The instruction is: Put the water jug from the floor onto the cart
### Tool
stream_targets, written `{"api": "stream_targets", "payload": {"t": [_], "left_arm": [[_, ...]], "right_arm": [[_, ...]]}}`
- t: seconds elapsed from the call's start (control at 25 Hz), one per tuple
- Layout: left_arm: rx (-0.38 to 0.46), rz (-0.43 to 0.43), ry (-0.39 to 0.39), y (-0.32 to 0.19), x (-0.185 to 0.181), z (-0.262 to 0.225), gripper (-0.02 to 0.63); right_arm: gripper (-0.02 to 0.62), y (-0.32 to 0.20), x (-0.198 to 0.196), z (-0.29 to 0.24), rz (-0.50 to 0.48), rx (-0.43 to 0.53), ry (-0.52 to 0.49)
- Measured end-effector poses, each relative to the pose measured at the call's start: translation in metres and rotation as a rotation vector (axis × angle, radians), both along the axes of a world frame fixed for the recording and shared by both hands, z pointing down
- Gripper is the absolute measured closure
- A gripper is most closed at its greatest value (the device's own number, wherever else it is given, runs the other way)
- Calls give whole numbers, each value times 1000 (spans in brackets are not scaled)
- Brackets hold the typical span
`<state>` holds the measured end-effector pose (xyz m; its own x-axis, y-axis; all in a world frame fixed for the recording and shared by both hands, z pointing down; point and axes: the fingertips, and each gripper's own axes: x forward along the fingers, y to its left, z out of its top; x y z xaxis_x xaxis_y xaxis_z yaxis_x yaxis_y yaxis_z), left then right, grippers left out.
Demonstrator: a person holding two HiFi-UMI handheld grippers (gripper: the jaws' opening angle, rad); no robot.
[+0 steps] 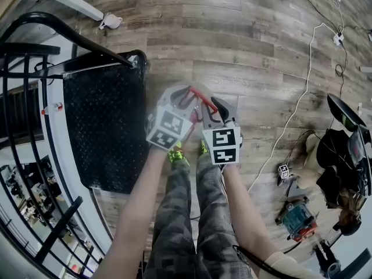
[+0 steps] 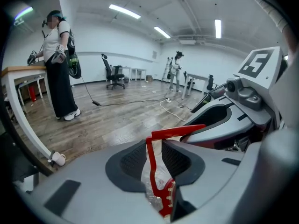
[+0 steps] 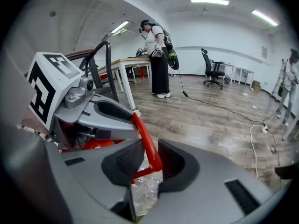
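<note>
Water jug and cart are near one another here. The wooden floor (image 1: pixel 244 51) fills most of the head view. On its left stands the cart (image 1: pixel 135 60), its black studded deck (image 1: pixel 104 132) raised off the boards and bare. The jug stands on the floor just to the right of that deck, in front of our feet. From above it is almost wholly hidden under our two tools. Only in the gripper views do we see its clear, crinkled plastic (image 2: pixel 158 183) below the pads.

Its red handle (image 1: pixel 201 99) runs crosswise from one tool to the other, and we have come at it from either end. The right tongs (image 3: pixel 148 160) are clenched on the handle, with both pads against the red bar. The left tongs (image 2: pixel 156 160) have the handle between their pads but not yet pinched. It lies against one pad, and a sliver of gap shows at the other.

The jug lies straight below and ahead of both tongs, with the cart to the left. We judge the lift must go up and then leftward, led by the left hand, which is nearer the deck.
</note>
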<state>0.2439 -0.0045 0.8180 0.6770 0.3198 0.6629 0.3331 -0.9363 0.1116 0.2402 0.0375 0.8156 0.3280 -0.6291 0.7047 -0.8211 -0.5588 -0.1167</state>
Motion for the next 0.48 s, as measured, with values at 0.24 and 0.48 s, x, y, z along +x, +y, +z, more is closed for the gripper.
{"api": "stream_targets", "payload": {"t": [0.24, 0.48], "left_arm": [[59, -40, 44, -11, -8, -16, 537], [113, -85, 124, -27, -8, -45, 551]], "right_arm": [[516, -8, -16, -14, -54, 16, 28], [522, -24, -21, -37, -69, 83, 45]]}}
